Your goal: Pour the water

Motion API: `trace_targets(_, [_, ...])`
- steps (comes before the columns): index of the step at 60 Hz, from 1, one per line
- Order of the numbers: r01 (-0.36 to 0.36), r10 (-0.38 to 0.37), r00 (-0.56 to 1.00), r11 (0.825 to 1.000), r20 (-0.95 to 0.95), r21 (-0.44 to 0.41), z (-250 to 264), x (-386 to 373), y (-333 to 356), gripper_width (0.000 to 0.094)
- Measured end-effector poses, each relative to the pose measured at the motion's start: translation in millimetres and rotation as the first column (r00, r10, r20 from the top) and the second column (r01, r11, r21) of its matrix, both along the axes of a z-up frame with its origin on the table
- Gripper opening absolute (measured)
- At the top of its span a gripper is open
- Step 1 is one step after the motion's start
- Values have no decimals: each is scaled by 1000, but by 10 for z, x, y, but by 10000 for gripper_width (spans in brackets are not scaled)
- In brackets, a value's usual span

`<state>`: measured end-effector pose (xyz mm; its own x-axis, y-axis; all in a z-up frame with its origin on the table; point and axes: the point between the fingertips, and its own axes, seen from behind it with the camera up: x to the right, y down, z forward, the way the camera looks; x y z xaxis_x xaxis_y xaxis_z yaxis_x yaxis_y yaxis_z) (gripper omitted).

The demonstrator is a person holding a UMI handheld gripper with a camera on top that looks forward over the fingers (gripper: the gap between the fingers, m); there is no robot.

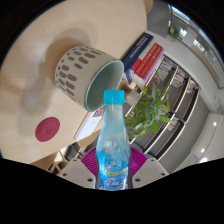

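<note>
Going left to right: lower left of the frame there's a round pink/magenta disc (pixel 47 128) lying flat on the light beige table (pixel 30 60), well apart from everything else. Upper left to center is a cup (pixel 88 72), white w/ a dotted pattern on the outside and teal-green inside, and it looks tipped hard in this view, mouth facing toward the lower right. The whole scene is rolled tbh, so the gripper (pixel 116 168) is clearly held at a tilt, bottle neck leaning toward the cup's rim. Center bottom is the water bottle (pixel 113 140): clear plastic, light blue cap, blue/white label, standing up between the fingers w/ its cap just below and beside the cup's mouth, not touching it afaict. The pink pads (pixel 90 161) sit tight on both sides of the bottle's lower body, so the tongs are clenched on the bottle. No water stream visible. Upper right of center there's a blue, white and red box or booklet (pixel 143 55) lying near the table edge. Right of the bottle is a green leafy plant (pixel 150 108), and behind it, far right, some metal railing or shelving (pixel 180 85), can't tell which.
</note>
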<state>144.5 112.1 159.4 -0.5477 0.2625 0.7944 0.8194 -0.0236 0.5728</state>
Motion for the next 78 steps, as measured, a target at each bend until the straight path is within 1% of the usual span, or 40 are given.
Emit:
trace_targets(4, [-46, 45, 995, 999, 90, 8, 5, -101, 30, 363])
trace_targets(7, [-58, 55, 991, 998, 123, 17, 15, -129, 37, 363])
trace_targets(11, [-41, 38, 990, 999, 137, 18, 1, -113, 46, 363])
trace_targets(17, [-7, 5, 994, 1000, 109, 13, -41, -62, 29, 364])
trace_targets(22, [17, -17, 1000, 999, -3, 31, 19, -69, -19, 364])
trace_targets(26, [60, -48, 981, 997, -185, 57, 118, -117, -81, 362])
trace_targets(28, [78, -58, 950, 996, -307, 54, 185, -145, -112, 364])
trace_targets(31, [118, -76, 875, 991, -478, 60, 322, -193, -158, 366])
trace_targets(35, [160, -71, 734, 985, -676, 70, 568, -311, -246, 367])
trace_targets(36, [168, -58, 693, 982, -719, 82, 567, -368, -218, 364])
trace_targets(39, [167, -30, 558, 983, -830, 76, 758, -387, -249, 367])
trace_targets(43, [186, 12, 371, 979, -928, 87, 1002, -407, -308, 366])
trace_targets(45, [214, 24, 284, 973, -959, 88, 1077, -443, -341, 366])
trace_targets(48, [232, 45, 130, 970, -991, 74, 1160, -364, -352, 364])
trace_targets(53, [296, 69, -116, 955, -991, 32, 1211, -125, -387, 364])
trace_targets(55, [318, 84, -194, 948, -977, 19, 1165, -126, -378, 364])
trace_targets(60, [335, 88, -363, 941, -927, -42, 1026, 150, -358, 363])
trace_targets(62, [331, 87, -409, 942, -908, -59, 932, 209, -335, 364])
trace_targets(63, [337, 89, -423, 939, -902, -65, 827, 125, -278, 363])
trace_targets(64, [335, 85, -432, 939, -898, -73, 791, 235, -275, 363])
trace_targets(69, [345, 62, -459, 932, -886, -113, 464, 451, -203, 364])
trace_targets(72, [353, 44, -476, 924, -878, -145, 220, 472, -140, 365])
trace_targets(78, [352, 20, -501, 918, -865, -183, -66, 635, -106, 366])
